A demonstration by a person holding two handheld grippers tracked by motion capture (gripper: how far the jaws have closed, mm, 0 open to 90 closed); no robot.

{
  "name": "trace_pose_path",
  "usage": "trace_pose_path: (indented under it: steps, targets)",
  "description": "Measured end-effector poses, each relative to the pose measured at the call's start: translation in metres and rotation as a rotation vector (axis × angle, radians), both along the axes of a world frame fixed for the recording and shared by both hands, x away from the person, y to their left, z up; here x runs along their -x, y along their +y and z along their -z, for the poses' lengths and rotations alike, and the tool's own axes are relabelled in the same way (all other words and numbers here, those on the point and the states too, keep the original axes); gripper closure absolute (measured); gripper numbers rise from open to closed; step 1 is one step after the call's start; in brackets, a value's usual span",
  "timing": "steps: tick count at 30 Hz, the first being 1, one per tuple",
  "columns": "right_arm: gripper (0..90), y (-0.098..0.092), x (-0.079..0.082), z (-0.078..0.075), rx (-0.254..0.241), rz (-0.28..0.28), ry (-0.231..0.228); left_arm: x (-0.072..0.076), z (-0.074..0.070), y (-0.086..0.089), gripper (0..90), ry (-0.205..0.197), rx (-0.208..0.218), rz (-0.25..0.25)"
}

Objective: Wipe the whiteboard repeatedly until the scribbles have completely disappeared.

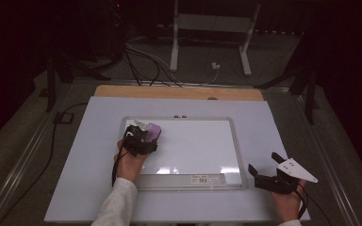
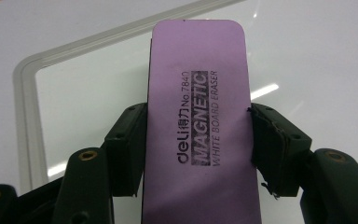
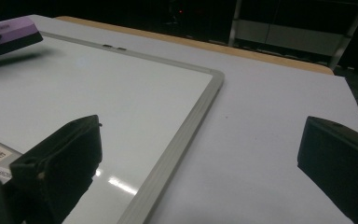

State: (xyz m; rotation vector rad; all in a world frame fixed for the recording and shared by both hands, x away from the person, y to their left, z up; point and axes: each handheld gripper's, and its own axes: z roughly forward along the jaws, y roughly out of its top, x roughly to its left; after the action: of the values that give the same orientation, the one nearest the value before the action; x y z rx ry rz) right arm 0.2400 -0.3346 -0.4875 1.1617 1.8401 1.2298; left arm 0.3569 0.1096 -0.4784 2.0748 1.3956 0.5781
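Purple magnetic eraser (image 2: 198,126) is sitting clamped between the left gripper (image 2: 198,144) pads over the whiteboard's (image 1: 238,155) top-left corner, right gripper (image 1: 268,170) is idling with jaws wide apart and empty off the board's lower-right edge, label strip (image 1: 200,179) lying between, nothing blocking.

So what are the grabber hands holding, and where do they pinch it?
The left gripper pinches the purple eraser by its two long sides, near the middle. The right gripper is open and holds nothing.
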Motion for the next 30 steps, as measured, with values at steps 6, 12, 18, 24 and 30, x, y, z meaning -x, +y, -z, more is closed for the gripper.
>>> trace_pose_path:
  steps: [6, 12, 18, 24, 30]
  targets:
    - [0.0, 0.000, 0.000, 0.000, -0.002, 0.002, 0.000, -0.008, 0.003, 0.003, 42.0, 0.003, 0.001, -0.024]
    - [0.0, -0.001, -0.001, 0.000, 0.001, 0.002, 0.000, -0.016, 0.007, 0.006, 42.0, 0.012, 0.012, -0.059]
    - [0.0, 0.000, -0.001, 0.001, 0.009, -0.001, 0.000, -0.022, 0.011, 0.006, 42.0, 0.021, 0.023, -0.083]
    - [0.0, 0.001, -0.001, 0.001, 0.014, -0.001, -0.001, -0.028, 0.012, 0.006, 42.0, 0.024, 0.011, -0.110]
    - [0.0, 0.001, -0.001, 0.001, 0.015, 0.000, -0.001, -0.035, 0.014, 0.010, 42.0, 0.043, 0.026, -0.140]
